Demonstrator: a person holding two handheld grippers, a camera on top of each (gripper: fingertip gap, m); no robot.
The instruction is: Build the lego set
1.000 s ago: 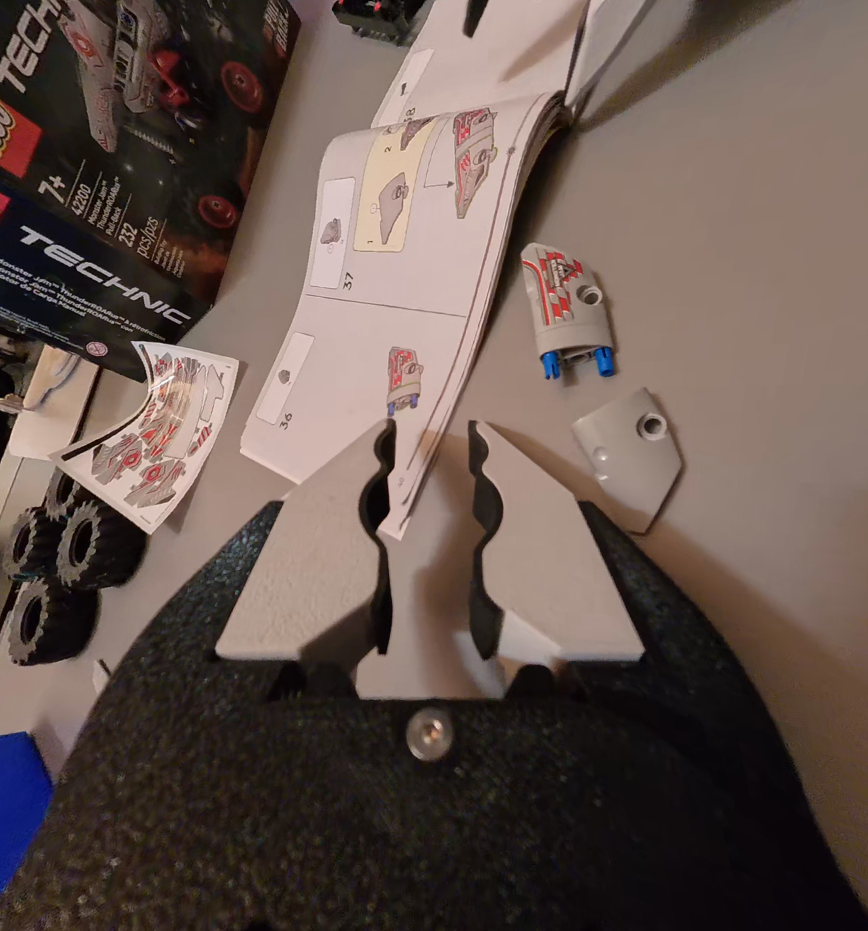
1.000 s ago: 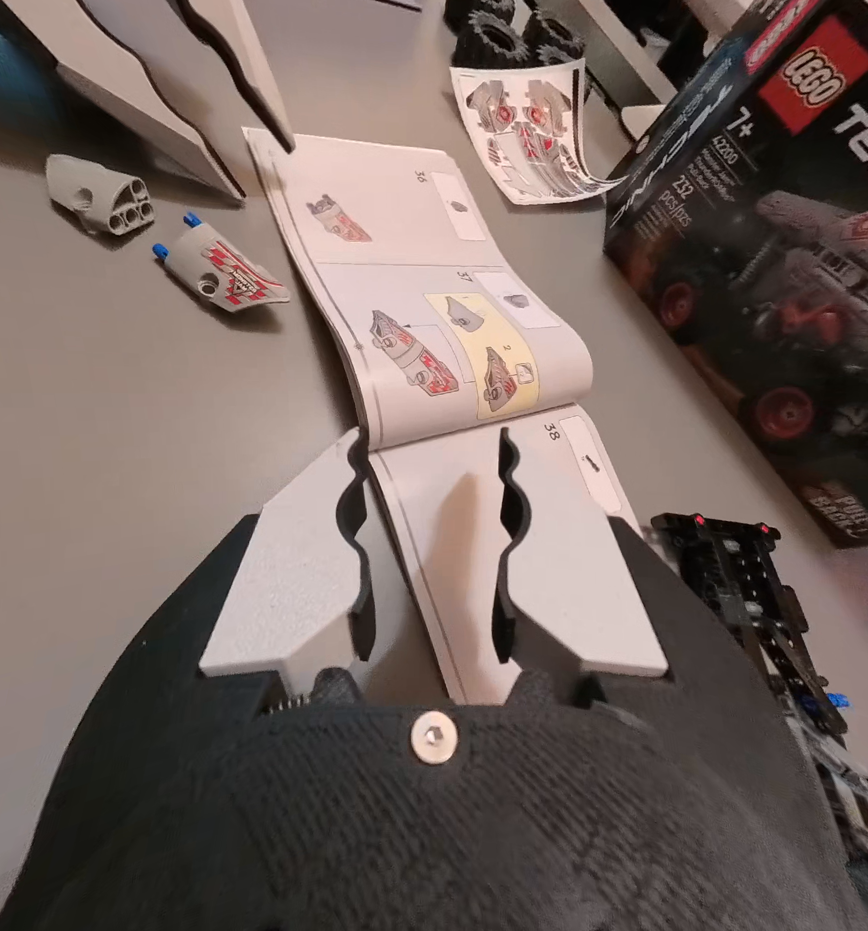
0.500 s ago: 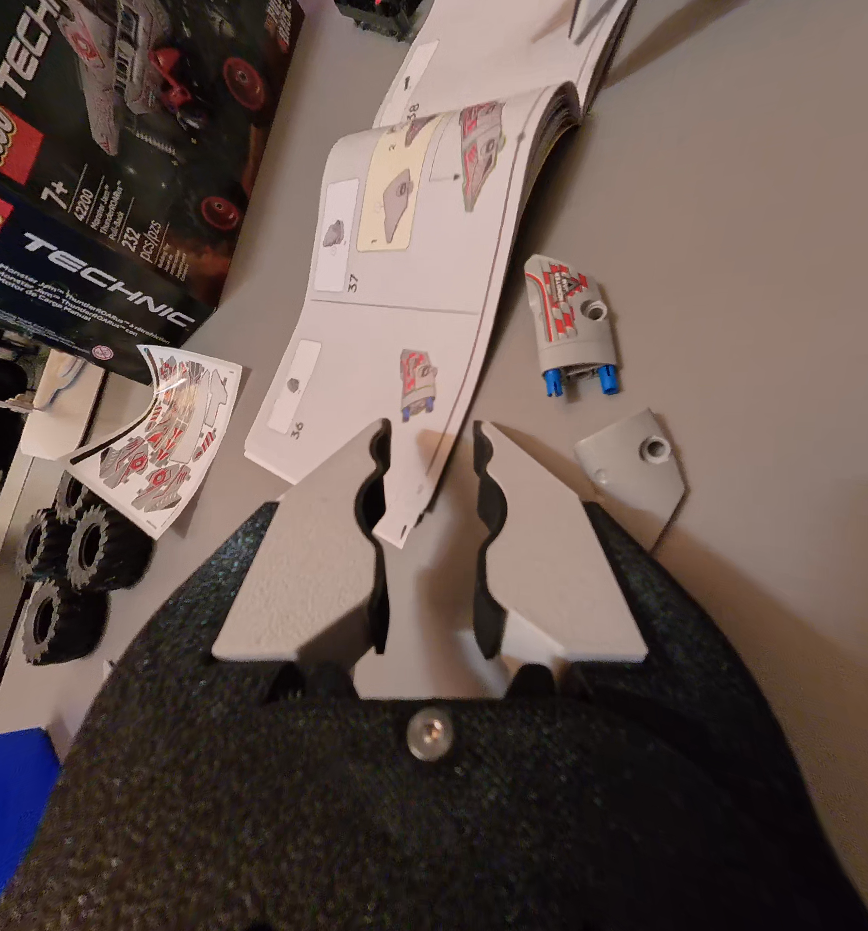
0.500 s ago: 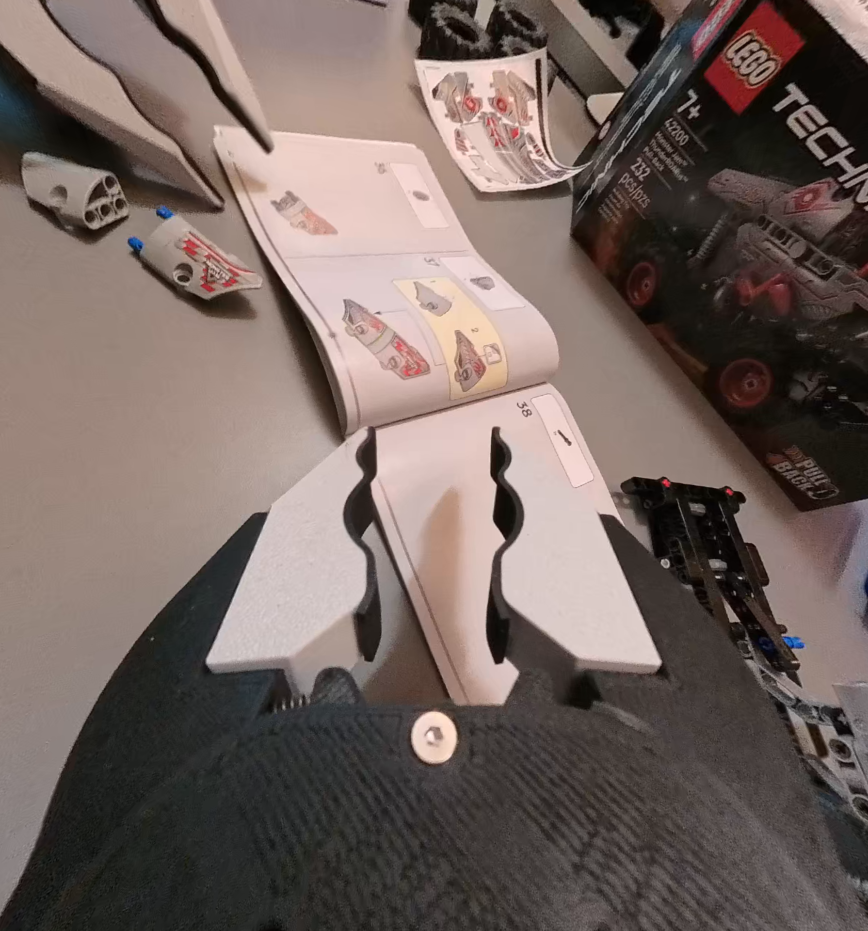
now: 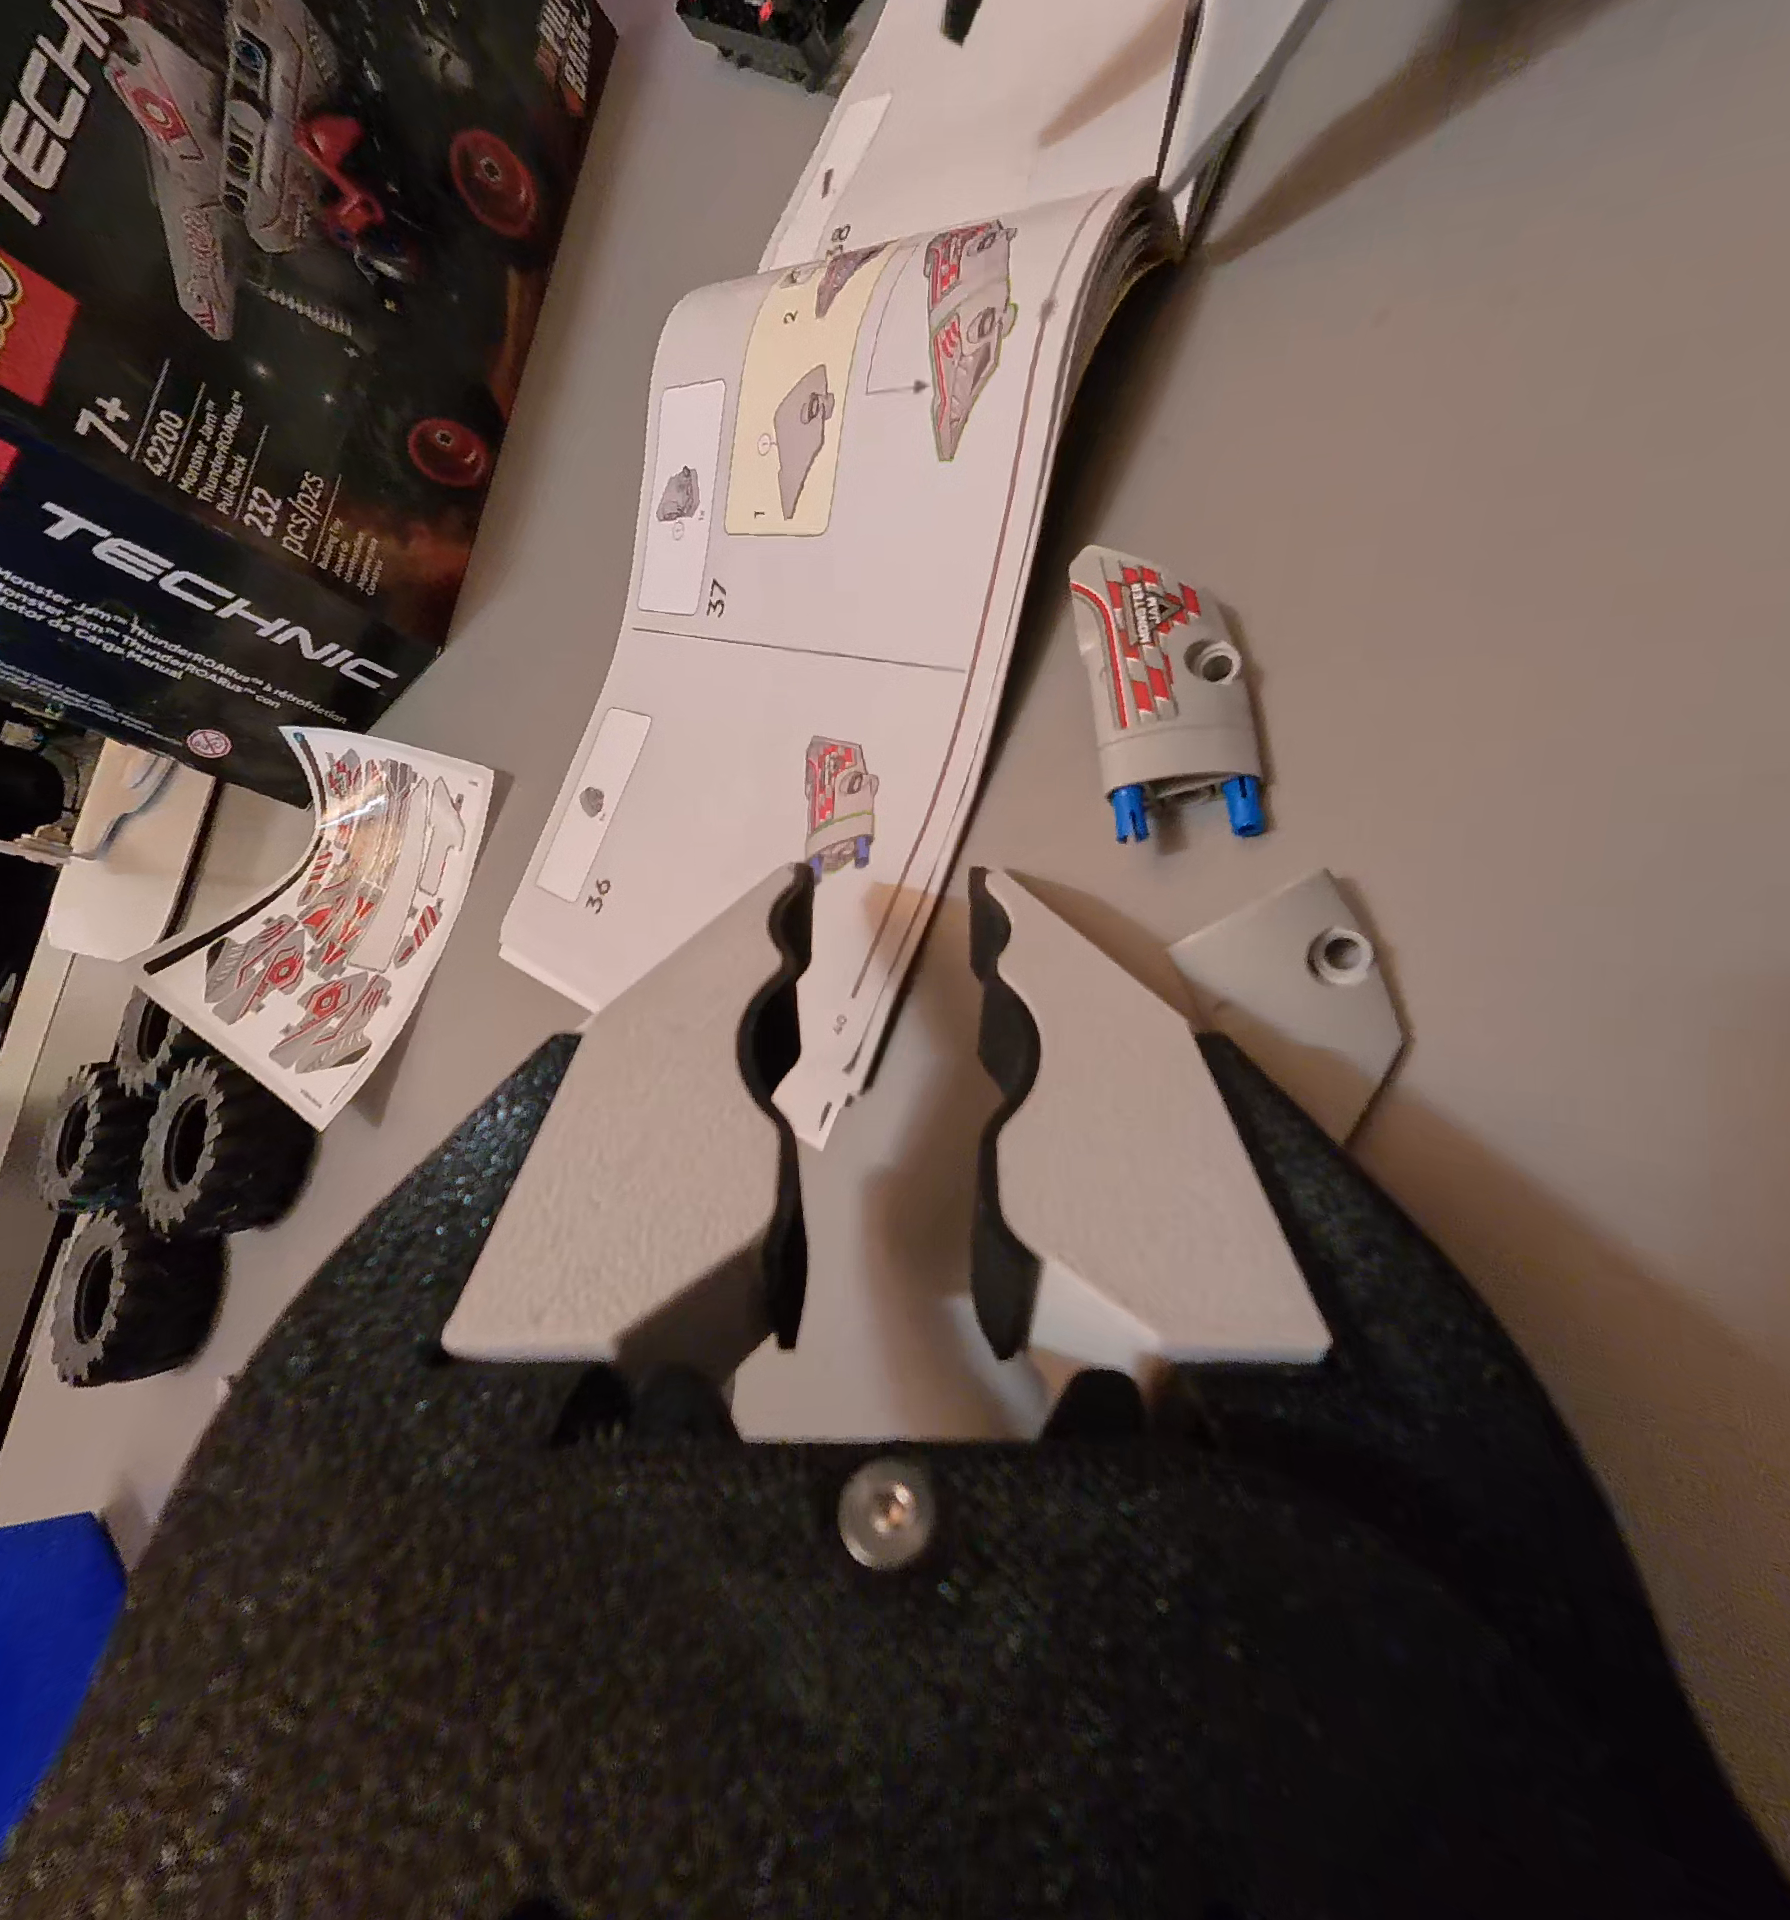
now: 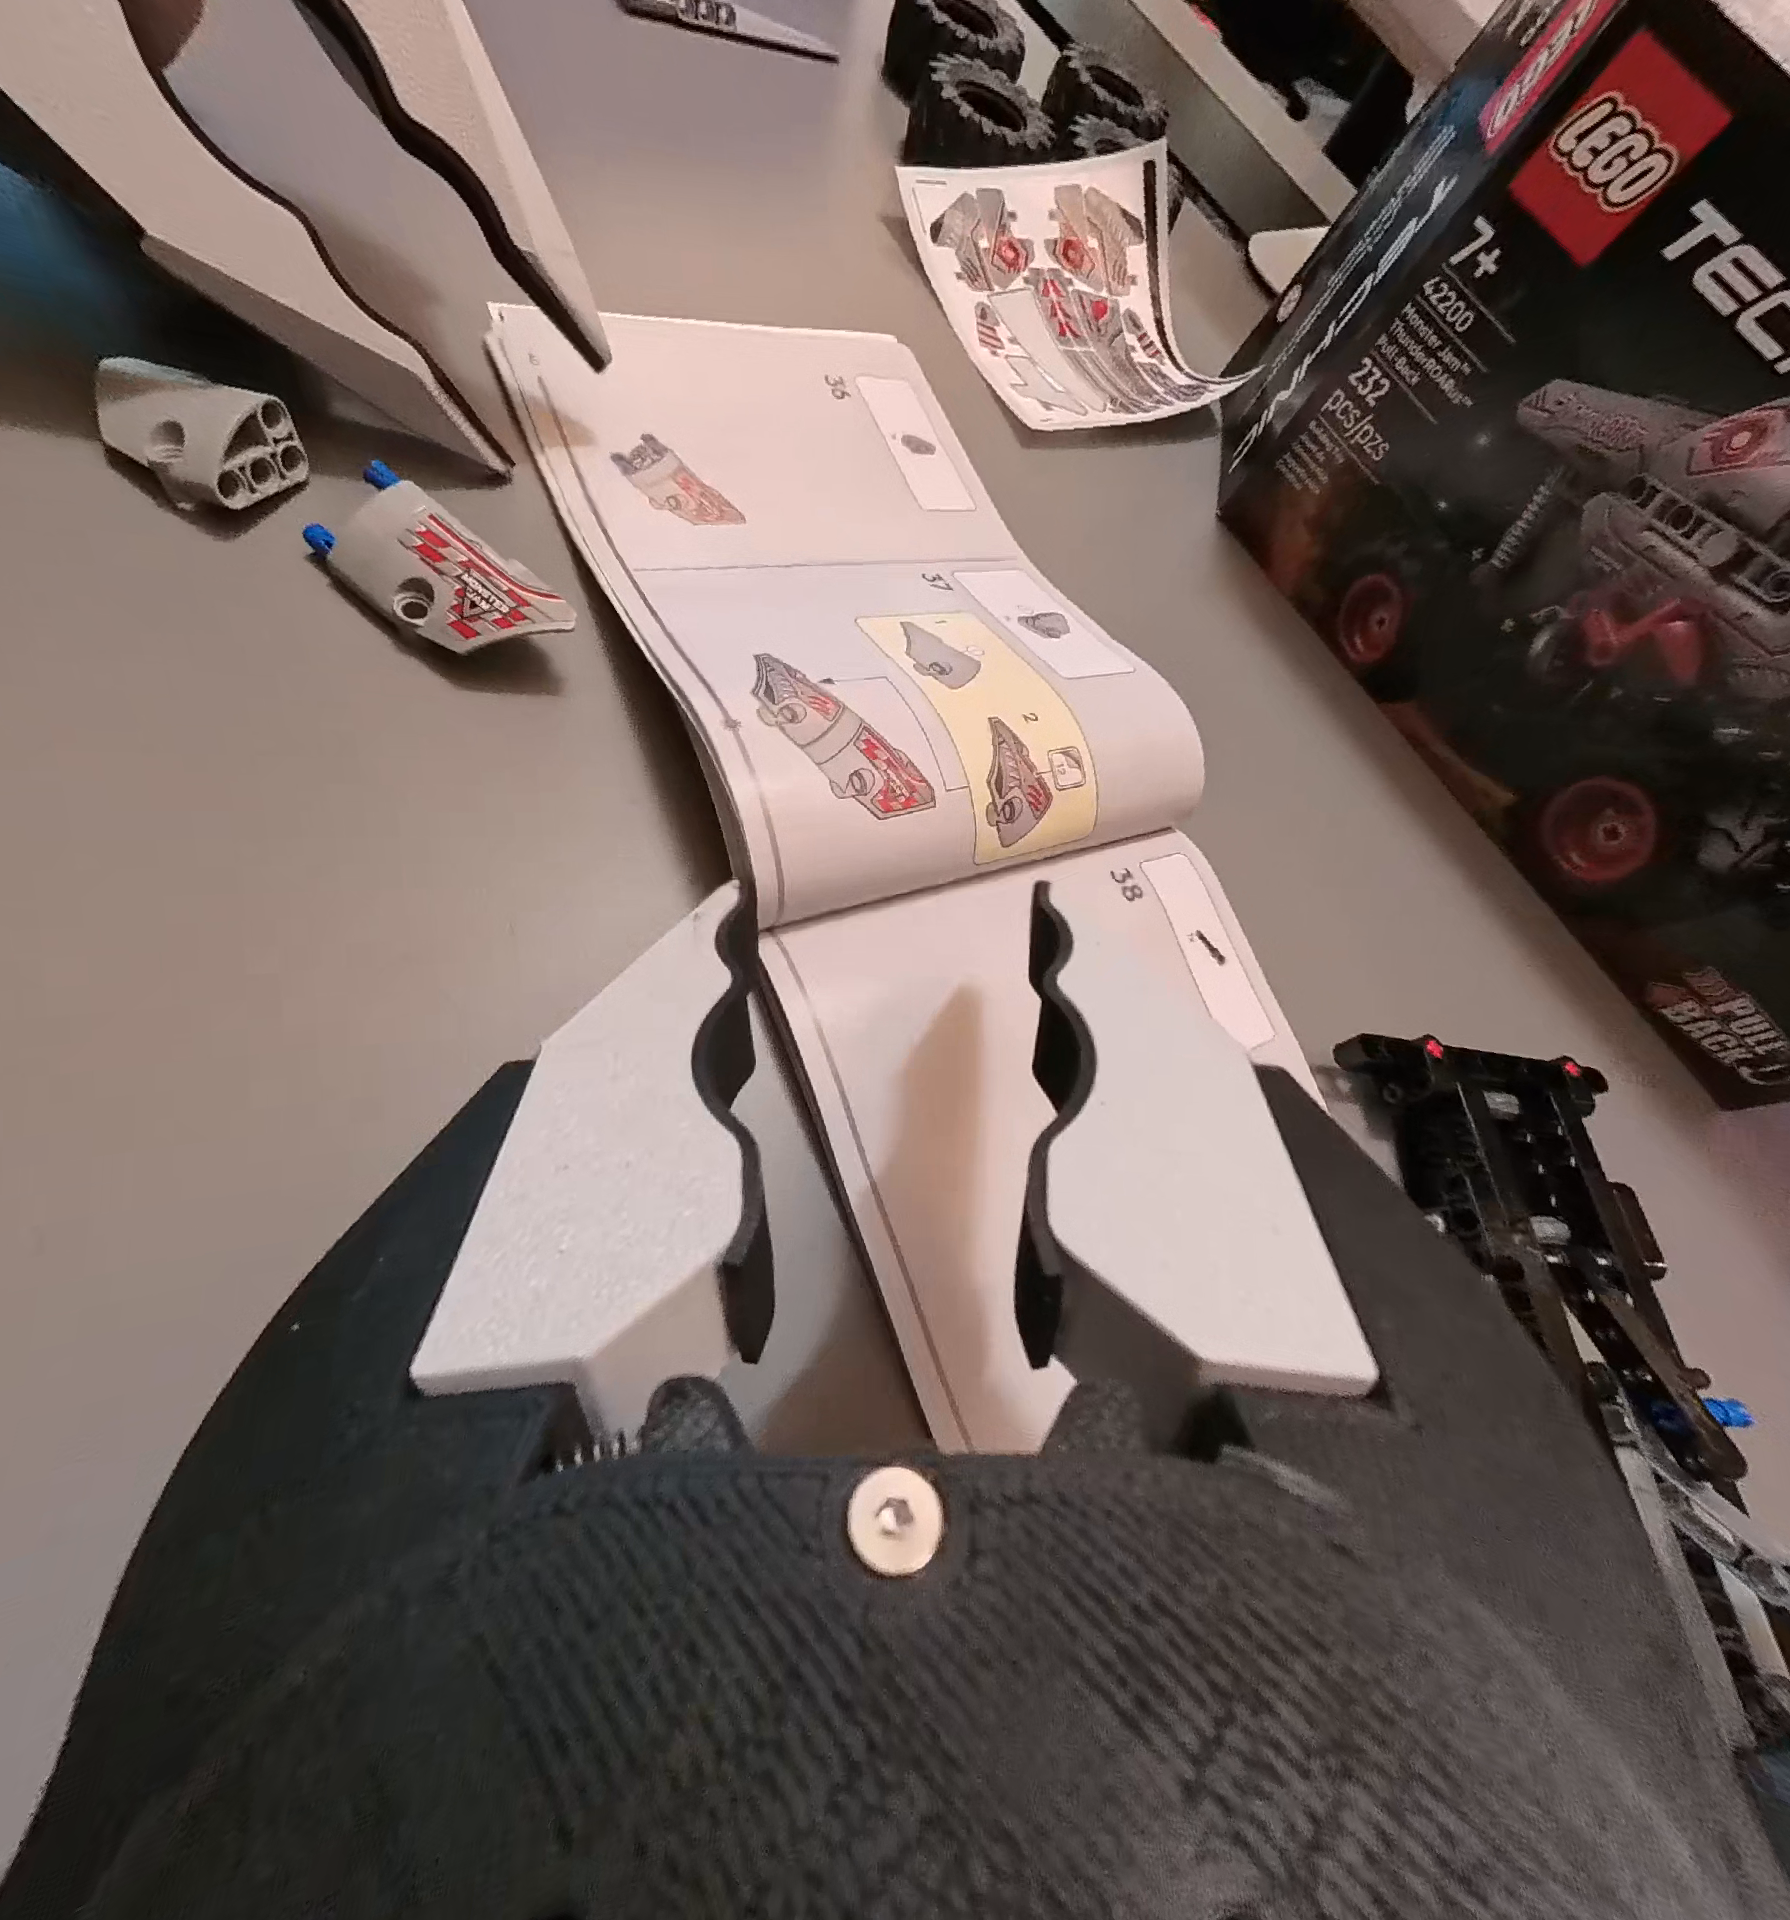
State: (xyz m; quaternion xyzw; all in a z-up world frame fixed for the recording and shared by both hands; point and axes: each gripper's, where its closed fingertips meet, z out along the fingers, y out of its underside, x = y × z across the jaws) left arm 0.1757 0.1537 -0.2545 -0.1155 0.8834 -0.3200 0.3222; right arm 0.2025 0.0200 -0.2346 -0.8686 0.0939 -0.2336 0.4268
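Note:
An open instruction booklet [image 5: 797, 665] lies on the grey table. My left gripper [image 5: 891, 883] is open and empty, and the booklet's near corner sits between its jaws. To its right lie a stickered grey panel with two blue pins [image 5: 1166, 686] and a plain grey panel [image 5: 1286, 987]. My right gripper [image 6: 889, 899] is open and empty over the booklet's [image 6: 870, 623] other end. In that view the left gripper [image 6: 548, 416] is at the far corner, beside the stickered panel [image 6: 444, 582] and the plain panel [image 6: 205, 447].
The set's box [image 6: 1545, 520] stands right of the booklet, with a curled sticker sheet [image 6: 1057, 281] and black tyres [image 6: 1016, 104] behind it. A black chassis [image 6: 1525, 1195] lies by my right gripper. In the left view the box [image 5: 195, 364], sheet [image 5: 340, 925] and tyres [image 5: 143, 1174] are on the left. One gripper's finger ends stand about 15 centimetres off the other's.
Both grippers have shifted only slightly and stay open at the booklet's two ends. The right view has swung a little, showing more of the box and chassis. Nothing was picked up.

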